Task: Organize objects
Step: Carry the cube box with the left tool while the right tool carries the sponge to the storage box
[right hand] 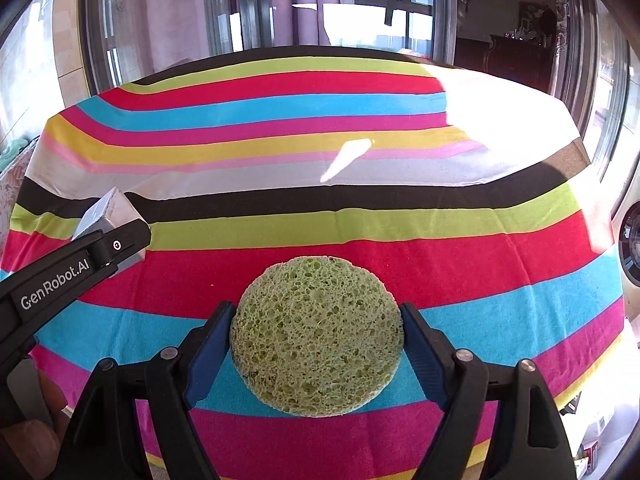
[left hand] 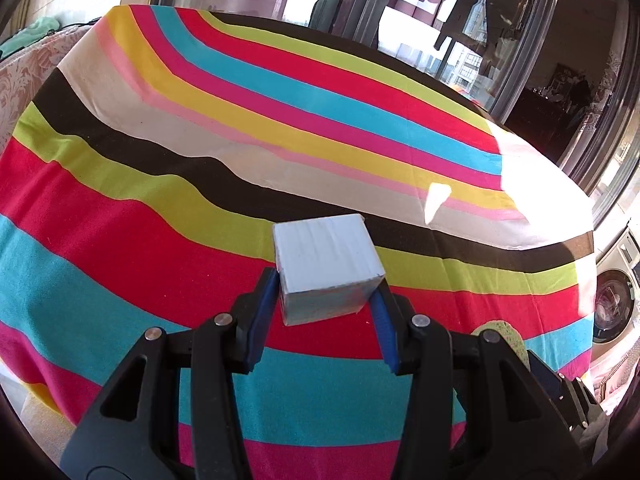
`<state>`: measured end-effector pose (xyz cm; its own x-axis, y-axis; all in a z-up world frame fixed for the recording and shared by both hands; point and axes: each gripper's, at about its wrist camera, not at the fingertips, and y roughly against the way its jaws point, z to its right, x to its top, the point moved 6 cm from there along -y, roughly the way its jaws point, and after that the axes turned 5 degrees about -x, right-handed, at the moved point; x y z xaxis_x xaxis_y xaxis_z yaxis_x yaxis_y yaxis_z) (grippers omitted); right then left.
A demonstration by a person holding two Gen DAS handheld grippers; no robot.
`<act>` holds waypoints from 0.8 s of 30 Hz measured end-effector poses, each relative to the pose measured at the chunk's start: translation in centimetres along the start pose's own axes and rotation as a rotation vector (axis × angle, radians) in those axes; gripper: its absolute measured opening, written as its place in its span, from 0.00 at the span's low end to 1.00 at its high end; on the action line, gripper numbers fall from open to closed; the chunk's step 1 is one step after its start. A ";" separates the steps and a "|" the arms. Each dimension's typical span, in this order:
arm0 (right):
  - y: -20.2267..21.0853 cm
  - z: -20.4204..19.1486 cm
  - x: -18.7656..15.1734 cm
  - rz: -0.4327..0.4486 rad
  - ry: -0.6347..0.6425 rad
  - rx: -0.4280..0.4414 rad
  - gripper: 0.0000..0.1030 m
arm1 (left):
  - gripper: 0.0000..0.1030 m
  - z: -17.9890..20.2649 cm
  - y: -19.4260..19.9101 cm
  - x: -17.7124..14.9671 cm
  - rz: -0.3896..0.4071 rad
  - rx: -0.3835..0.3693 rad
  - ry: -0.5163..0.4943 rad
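Left hand-held gripper (left hand: 326,300) squeezed tight on a pale blue block (left hand: 326,268), up over the striped desk (left hand: 160,208), tipped down; looks stiff and light, best pinched on two flat sides. Right hand-held gripper (right hand: 318,340) wide yet snug on a round green sponge (right hand: 318,334), right of the block; probably soft, light, squashy, so hold its rim gently.

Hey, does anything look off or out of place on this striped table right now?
Nothing stands out. The left tongs hold a pale cube, the right tongs a round green sponge. The striped cloth is only slightly wrinkled, with no spills.
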<state>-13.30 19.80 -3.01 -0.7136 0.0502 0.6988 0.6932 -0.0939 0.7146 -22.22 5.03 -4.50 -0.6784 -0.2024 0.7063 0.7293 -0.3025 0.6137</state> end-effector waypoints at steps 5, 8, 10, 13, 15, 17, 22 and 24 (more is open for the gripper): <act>1.5 1.8 -0.6 -0.001 -0.033 -0.022 0.79 | 0.48 2.8 0.5 -1.0 -0.012 -0.030 -0.076; 2.8 3.2 -1.1 -0.001 -0.047 -0.034 0.79 | 0.48 4.5 0.9 -1.6 -0.014 -0.042 -0.131; 3.5 4.1 -1.6 -0.001 -0.061 -0.042 0.79 | 0.48 5.3 1.1 -2.0 -0.018 -0.051 -0.156; 4.6 5.7 -2.2 -0.002 -0.083 -0.057 0.79 | 0.48 6.6 1.3 -2.5 -0.027 -0.066 -0.188; 5.2 6.7 -2.7 -0.004 -0.094 -0.071 0.79 | 0.48 7.8 1.6 -3.1 -0.038 -0.084 -0.212; 5.8 7.7 -3.2 -0.006 -0.104 -0.082 0.79 | 0.48 9.1 1.9 -3.7 -0.049 -0.105 -0.240; 7.2 10.2 -4.8 -0.024 -0.127 -0.104 0.79 | 0.48 12.6 2.9 -5.5 -0.073 -0.160 -0.314; 7.6 11.2 -5.4 -0.034 -0.137 -0.117 0.79 | 0.48 13.7 3.1 -6.1 -0.083 -0.176 -0.341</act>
<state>-3.01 29.95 -0.97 -0.7106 0.1898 0.6775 0.6464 -0.2042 0.7352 -14.56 18.09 -2.05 -0.6440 0.1415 0.7518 0.6266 -0.4662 0.6245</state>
